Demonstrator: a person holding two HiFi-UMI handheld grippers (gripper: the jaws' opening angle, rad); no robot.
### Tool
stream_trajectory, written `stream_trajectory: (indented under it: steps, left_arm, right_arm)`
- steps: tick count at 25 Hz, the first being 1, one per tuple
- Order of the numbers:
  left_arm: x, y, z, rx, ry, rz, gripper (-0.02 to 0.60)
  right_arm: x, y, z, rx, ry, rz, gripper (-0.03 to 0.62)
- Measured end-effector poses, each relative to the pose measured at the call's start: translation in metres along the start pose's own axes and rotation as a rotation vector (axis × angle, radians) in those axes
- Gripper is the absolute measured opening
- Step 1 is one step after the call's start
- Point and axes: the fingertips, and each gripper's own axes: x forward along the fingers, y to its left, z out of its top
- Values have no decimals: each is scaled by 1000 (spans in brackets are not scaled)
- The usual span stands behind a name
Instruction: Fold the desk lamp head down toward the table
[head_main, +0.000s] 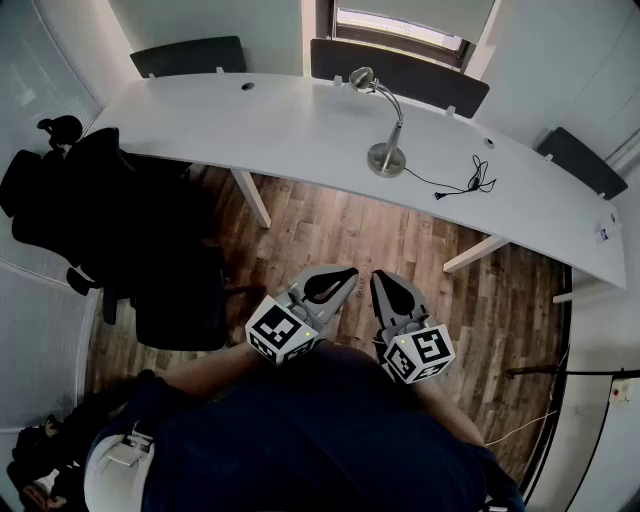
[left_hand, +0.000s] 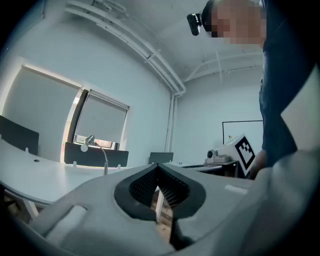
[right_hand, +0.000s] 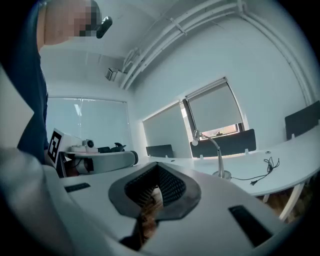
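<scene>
left gripper (head_main: 347, 273) and right gripper (head_main: 381, 276) are both clenched and hold nothing. in the head view they are side by side near the person's body, above the wood floor (head_main: 330, 235), tips toward the table (head_main: 250, 125). the lamp (head_main: 386, 157) stands on the far part of the table, a little right of the middle and well apart from both grippers. its neck goes up and bends to the left, with the head on top. a black cable (head_main: 462, 184) lies on the table right of the base. a dark chair (head_main: 150, 270) is at the left.

in the left gripper view the jaws are together, with only floor seen behind them. the lamp (left_hand: 89, 141) is far away at the left, upright on the table (left_hand: 30, 175).

in the right gripper view the jaws are together too. the lamp (right_hand: 222, 174) is far at the right on the table (right_hand: 290, 162), and the cable (right_hand: 265, 167) lies beside it.
</scene>
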Motion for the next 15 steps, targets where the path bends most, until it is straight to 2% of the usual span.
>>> stream_trajectory:
  steps: [15]
  left_arm:
    - [-6, 6, 2, 14, -7, 5, 5]
  right_arm:
    - [6, 8, 0, -13, -7, 3, 9]
